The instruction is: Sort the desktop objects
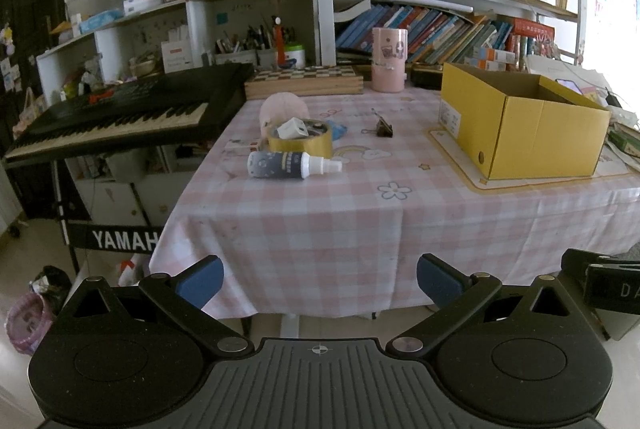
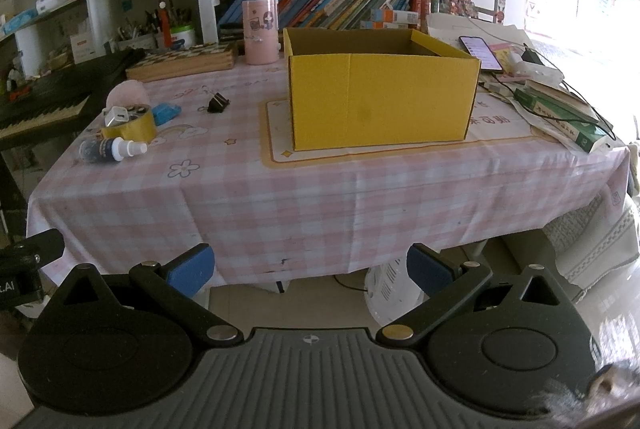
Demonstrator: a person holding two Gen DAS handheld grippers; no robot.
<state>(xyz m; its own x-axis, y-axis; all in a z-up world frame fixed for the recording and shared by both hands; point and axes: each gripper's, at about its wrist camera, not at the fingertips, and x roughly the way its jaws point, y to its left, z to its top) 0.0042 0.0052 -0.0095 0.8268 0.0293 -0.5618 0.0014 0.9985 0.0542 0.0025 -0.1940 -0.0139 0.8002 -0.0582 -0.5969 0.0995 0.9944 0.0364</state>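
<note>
I see both claws, left [image 1: 318, 281] and right [image 2: 310, 269], spread wide, holding nothing. Yellow box [image 2: 380, 97] sits centre frame; spray bottle [image 2: 108, 149] lies far left on the surface [image 2: 280, 189].

Yellow box [image 2: 380, 101] on checked tablecloth [image 2: 280, 197]

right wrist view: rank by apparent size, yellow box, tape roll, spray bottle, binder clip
1. yellow box, by far the largest
2. tape roll and spray bottle: look alike, not ranked
3. binder clip, smallest, though it lies farther back

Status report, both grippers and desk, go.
Left gripper open, right gripper open, both short of table. Spray bottle, tape roll, binder clip unsorted. Yellow box path clear.
</note>
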